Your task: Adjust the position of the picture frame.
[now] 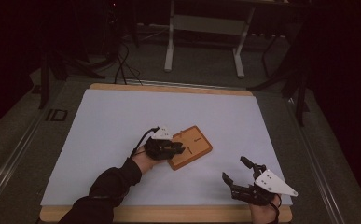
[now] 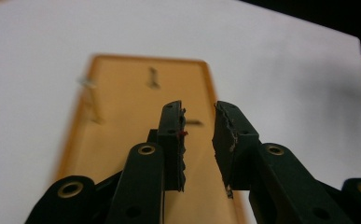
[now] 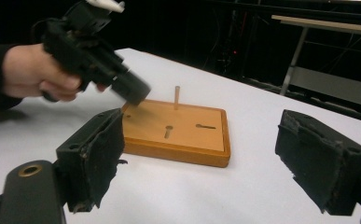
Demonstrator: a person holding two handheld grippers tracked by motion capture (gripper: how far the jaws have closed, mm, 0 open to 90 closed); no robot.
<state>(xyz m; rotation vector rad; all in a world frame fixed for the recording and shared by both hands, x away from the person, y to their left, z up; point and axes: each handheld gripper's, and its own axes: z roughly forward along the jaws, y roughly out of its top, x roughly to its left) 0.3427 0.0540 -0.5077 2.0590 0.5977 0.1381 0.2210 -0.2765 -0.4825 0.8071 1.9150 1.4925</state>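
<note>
A dark room is surrounding you, and a white sheet (image 1: 122, 126) is covering the wooden table (image 1: 169, 215). Near the sheet's middle, closer to its front edge, a flat orange-brown wooden board (image 1: 194, 145) with slots is lying, one thin wooden peg (image 3: 177, 97) standing upright in it. The peg looks light, stiff and easy to snap or tip, so take it low on its shaft, squarely between the pads. The board looks solid enough to stay put. Your left gripper (image 2: 200, 122) is hovering over the board, jaws slightly parted, nothing between them. Your right gripper (image 3: 201, 158) is waiting by the front right corner, jaws spread wide and empty. The remaining slots (image 3: 206, 126) are sitting empty.
</note>
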